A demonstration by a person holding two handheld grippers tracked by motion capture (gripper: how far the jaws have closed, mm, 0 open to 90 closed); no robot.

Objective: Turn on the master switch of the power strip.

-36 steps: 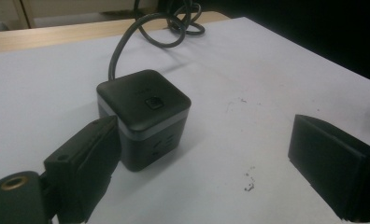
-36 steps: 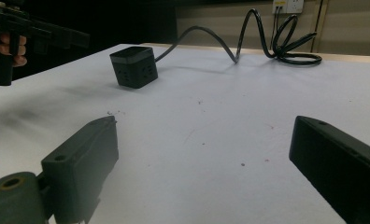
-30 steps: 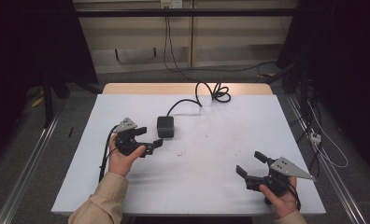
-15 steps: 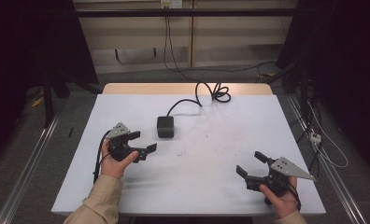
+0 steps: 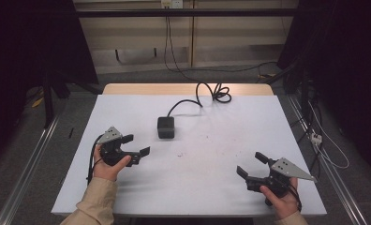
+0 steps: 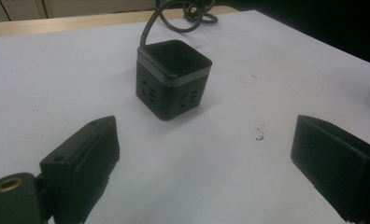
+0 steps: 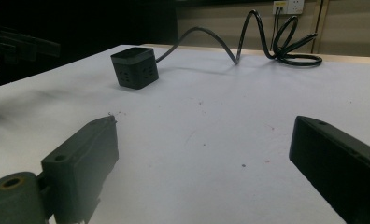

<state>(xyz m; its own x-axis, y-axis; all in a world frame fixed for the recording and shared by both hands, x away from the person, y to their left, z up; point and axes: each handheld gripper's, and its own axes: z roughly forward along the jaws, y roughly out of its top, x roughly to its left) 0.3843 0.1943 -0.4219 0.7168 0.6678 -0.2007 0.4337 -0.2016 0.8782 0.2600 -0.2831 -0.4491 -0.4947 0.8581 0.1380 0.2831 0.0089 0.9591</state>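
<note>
Likely rigid, smooth-sided and tugged by its stiff cord [image 5: 193, 96], the socket cube [image 5: 165, 127] mid-bench [image 5: 221, 187] suits a squeeze across opposite faces; the nearby left hand-held gripper [image 5: 137, 146] and farther right one [image 5: 252, 164] both stand apart, empty.

Your matt black plastic socket cube [image 6: 173, 78] with its rubbery cable [image 5: 207, 93] sits on a smooth, lightly scuffed white surface [image 5: 211, 168].
</note>
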